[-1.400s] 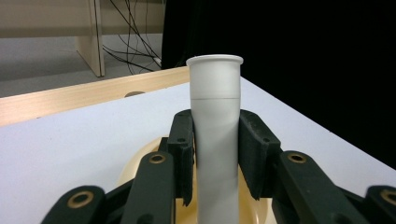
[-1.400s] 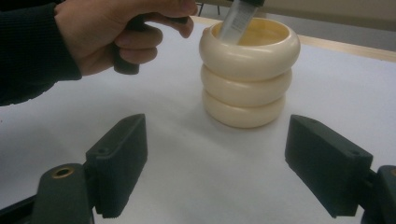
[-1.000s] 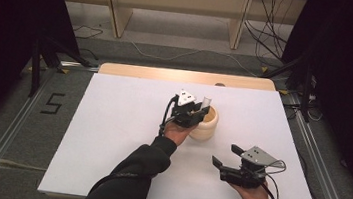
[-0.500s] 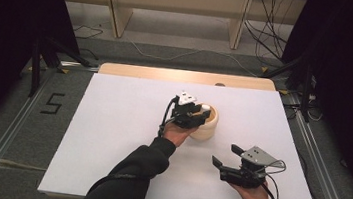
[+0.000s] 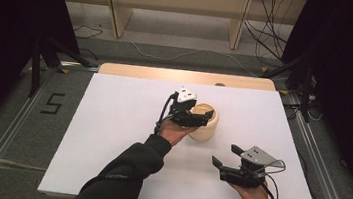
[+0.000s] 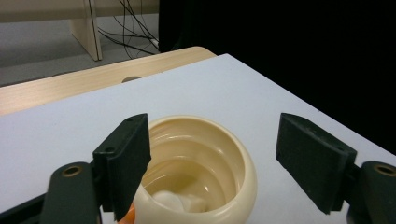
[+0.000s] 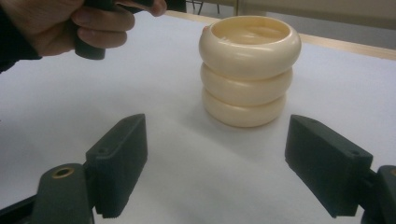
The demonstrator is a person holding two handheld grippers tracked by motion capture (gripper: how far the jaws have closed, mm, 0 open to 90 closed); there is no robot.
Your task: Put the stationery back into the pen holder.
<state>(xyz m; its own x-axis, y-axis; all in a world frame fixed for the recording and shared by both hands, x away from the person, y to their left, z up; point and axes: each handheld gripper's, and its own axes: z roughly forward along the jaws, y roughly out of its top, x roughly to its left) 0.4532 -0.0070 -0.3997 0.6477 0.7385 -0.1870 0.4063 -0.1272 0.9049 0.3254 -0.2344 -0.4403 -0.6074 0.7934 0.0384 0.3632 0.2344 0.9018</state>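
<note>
Fingers of my left gripper (image 5: pixel 201 116) stand spread, empty, hovering over the mouth of the cream ribbed three-ring plastic pot (image 5: pixel 205 124) mid-table on the white board (image 5: pixel 110 137); something white lies inside. Next, I judge, comes a clean lift away. My right gripper (image 5: pixel 225 157) waits parted too, near the front edge, with open board around.

Both jaws spread: left hand-held gripper (image 5: pixel 201 118) raised, right hand-held gripper (image 5: pixel 225 155) low.
</note>
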